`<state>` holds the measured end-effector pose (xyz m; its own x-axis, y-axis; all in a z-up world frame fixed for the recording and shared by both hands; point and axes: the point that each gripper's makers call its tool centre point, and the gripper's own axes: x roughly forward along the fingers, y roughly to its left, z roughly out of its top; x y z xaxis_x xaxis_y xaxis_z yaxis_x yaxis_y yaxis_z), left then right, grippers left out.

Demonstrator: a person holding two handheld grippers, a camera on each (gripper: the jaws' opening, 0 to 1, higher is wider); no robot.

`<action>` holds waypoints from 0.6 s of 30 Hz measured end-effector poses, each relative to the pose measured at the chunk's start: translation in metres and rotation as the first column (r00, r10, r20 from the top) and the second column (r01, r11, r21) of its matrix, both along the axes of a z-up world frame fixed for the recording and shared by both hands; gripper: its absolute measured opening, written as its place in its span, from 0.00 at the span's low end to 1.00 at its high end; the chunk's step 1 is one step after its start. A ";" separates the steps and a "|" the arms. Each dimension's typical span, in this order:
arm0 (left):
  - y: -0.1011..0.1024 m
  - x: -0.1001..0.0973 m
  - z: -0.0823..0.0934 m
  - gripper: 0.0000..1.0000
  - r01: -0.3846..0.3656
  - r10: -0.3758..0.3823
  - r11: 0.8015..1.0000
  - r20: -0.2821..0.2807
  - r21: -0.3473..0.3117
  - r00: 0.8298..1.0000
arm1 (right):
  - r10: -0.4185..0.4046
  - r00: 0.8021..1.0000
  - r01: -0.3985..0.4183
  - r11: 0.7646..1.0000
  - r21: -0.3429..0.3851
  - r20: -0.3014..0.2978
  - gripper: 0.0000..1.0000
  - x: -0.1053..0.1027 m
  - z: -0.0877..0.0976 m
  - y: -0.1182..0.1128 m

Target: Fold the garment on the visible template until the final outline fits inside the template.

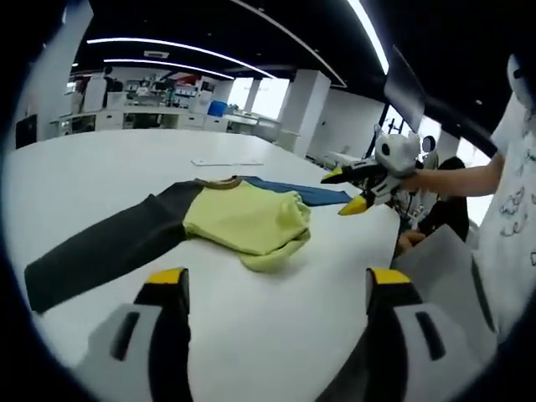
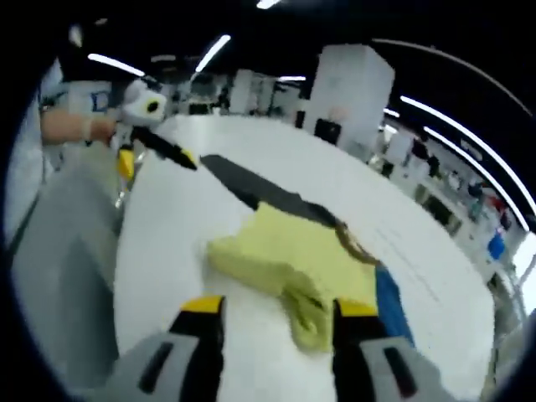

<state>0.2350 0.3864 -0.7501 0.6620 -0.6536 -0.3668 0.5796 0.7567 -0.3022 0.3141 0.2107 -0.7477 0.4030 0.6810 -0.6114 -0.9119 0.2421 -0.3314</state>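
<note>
Yellow-green shirt (image 1: 249, 219) lies part-folded mid-counter (image 1: 100, 167), one dark sleeve (image 1: 105, 243) still spread out from it, blue template (image 1: 306, 193) showing beyond, while left gripper (image 1: 272, 285) and right gripper (image 2: 270, 314) hover near it, fingers released, probably lining up the sleeve fold.

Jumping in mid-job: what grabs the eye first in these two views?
The yellow-green garment lies partly folded on the white table, one long dark sleeve stretched out flat and a blue part showing at its far side. In the left gripper view the right gripper hangs open above the table's far edge; the left gripper is open too, just short of the cloth.
</note>
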 end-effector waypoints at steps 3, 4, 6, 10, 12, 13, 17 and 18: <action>-0.001 -0.001 -0.002 0.84 -0.001 0.001 1.000 -0.006 0.003 1.000 | 0.150 0.986 -0.143 0.985 -0.097 0.071 0.43 -0.011 -0.003 0.024; 0.000 -0.001 -0.003 0.84 -0.002 0.002 1.000 -0.007 0.001 1.000 | 0.191 0.981 -0.185 0.976 -0.112 0.045 0.42 -0.017 -0.008 0.032; -0.001 -0.002 -0.003 0.83 -0.007 0.007 1.000 -0.010 -0.006 1.000 | 0.253 0.966 -0.243 0.957 -0.157 0.045 0.40 -0.020 -0.015 0.042; -0.002 -0.003 -0.003 0.83 -0.013 0.012 1.000 -0.011 -0.009 1.000 | 0.361 0.928 -0.321 0.901 -0.291 0.095 0.33 -0.019 -0.029 0.048; -0.002 -0.005 -0.005 0.83 -0.015 0.015 1.000 -0.014 -0.015 1.000 | 0.373 0.925 -0.338 0.896 -0.289 0.074 0.27 -0.022 -0.033 0.053; -0.002 -0.006 -0.005 0.83 -0.017 0.017 1.000 -0.015 -0.017 1.000 | 0.384 0.921 -0.347 0.888 -0.302 0.072 0.22 -0.022 -0.035 0.054; -0.003 -0.008 -0.007 0.83 -0.022 0.021 0.999 -0.021 -0.027 1.000 | 0.393 0.917 -0.351 0.877 -0.328 0.069 0.12 -0.019 -0.042 0.055; -0.004 -0.009 -0.007 0.83 -0.021 0.021 0.999 -0.023 -0.029 1.000 | 0.381 0.922 -0.341 0.879 -0.333 0.061 0.08 -0.017 -0.045 0.054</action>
<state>0.2260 0.3827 -0.7571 0.6677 -0.6503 -0.3624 0.5565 0.7593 -0.3372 0.2969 0.2645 -0.7928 0.2496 0.5773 -0.7775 -0.8641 -0.2297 -0.4479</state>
